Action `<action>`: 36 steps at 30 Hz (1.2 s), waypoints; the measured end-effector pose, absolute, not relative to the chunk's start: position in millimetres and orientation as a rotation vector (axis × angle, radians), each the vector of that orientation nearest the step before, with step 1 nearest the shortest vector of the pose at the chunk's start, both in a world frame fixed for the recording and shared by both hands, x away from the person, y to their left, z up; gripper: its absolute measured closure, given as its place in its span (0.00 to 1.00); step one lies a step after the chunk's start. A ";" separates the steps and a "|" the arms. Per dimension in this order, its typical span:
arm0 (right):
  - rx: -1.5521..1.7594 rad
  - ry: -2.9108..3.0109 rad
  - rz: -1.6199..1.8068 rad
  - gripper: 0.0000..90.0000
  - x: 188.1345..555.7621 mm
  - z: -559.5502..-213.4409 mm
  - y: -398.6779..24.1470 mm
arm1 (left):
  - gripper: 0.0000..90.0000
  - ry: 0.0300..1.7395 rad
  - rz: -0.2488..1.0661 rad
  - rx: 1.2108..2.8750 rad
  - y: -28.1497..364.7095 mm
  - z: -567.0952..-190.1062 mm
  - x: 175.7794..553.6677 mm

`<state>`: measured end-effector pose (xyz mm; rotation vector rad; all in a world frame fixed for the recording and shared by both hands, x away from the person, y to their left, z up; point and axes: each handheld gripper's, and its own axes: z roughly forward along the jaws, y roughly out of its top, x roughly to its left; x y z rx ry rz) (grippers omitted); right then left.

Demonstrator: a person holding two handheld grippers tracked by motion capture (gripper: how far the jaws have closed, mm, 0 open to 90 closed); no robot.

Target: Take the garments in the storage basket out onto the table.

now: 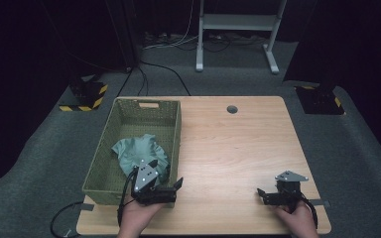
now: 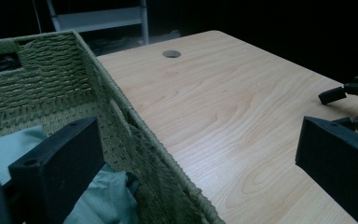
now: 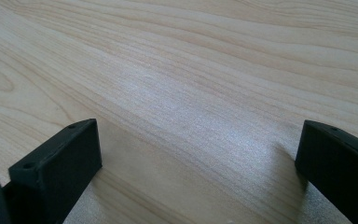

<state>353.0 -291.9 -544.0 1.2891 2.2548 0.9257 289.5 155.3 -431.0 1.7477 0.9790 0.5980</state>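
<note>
The pale green cloth (image 1: 140, 154) lies bunched in the near half of the woven green basket (image 1: 129, 106) at the table's (image 1: 238, 148) left, so I'd dip my left gripper (image 1: 166, 181), jaws wide and straddling the near-right rim, inward onto a raised fold before closing. My right gripper (image 1: 264, 194) rests spread and empty over bare wood. Its own arm hides the cloth's near edge, and I can't tell what garment it is.

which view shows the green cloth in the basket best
The high view: the green cloth lies whole and crumpled in the basket. The left gripper view catches just its near edge behind a jaw; the right gripper view faces bare table.
</note>
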 end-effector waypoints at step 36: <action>1.290 2.255 0.930 0.00 353.1 -543.9 -292.2 | 0.01 1.151 0.678 1.621 215.0 -426.0 288.2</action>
